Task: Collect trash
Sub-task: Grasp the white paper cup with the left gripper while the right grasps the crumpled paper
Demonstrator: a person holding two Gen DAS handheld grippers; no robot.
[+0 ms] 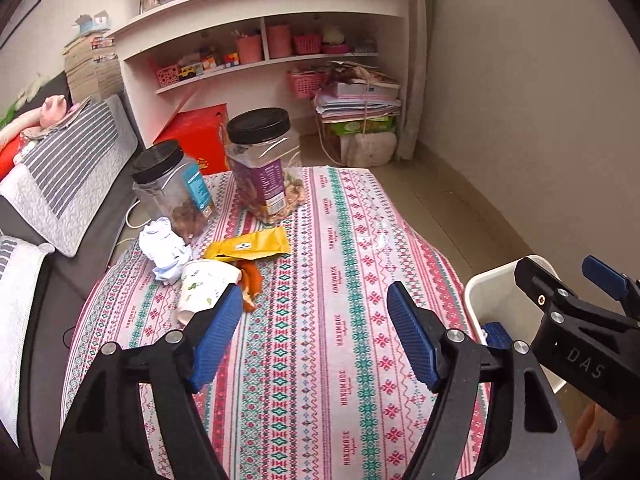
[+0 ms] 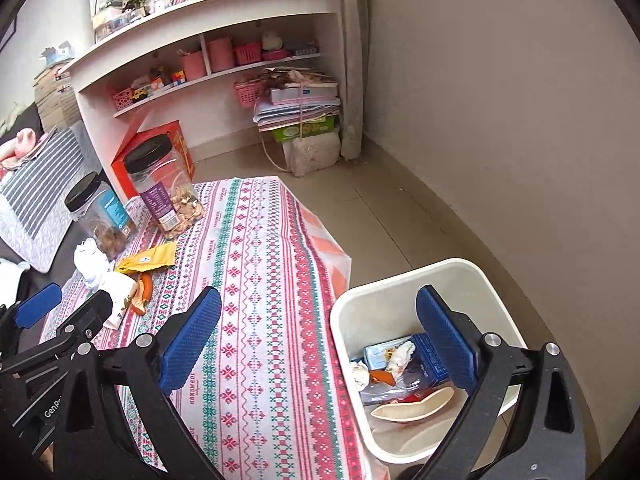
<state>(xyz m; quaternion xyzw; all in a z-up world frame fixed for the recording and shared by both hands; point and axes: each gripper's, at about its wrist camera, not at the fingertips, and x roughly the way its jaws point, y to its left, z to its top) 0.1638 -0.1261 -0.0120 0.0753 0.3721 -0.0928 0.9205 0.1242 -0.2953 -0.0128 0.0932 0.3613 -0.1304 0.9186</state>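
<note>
The left gripper (image 1: 314, 334) hangs over a table with a pink and green patterned cloth (image 1: 320, 320), and its 2 blue fingers are spread wide with nothing between them. Near the left finger lies a paper cup (image 1: 204, 286) on its side, touching some orange peel (image 1: 252, 280). Behind them sit a yellow packet (image 1: 248, 244) and a crumpled white paper (image 1: 164, 250). 2 jars (image 1: 262, 164) with black lids stand farther back. The right gripper (image 1: 560, 280) is over a white bin (image 1: 496, 292) at the right.

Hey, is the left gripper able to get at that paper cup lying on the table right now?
Probably yes. The left gripper has its jaws open and empty, and the paper cup lies on its side just ahead. Only the orange peel touches it.
</note>
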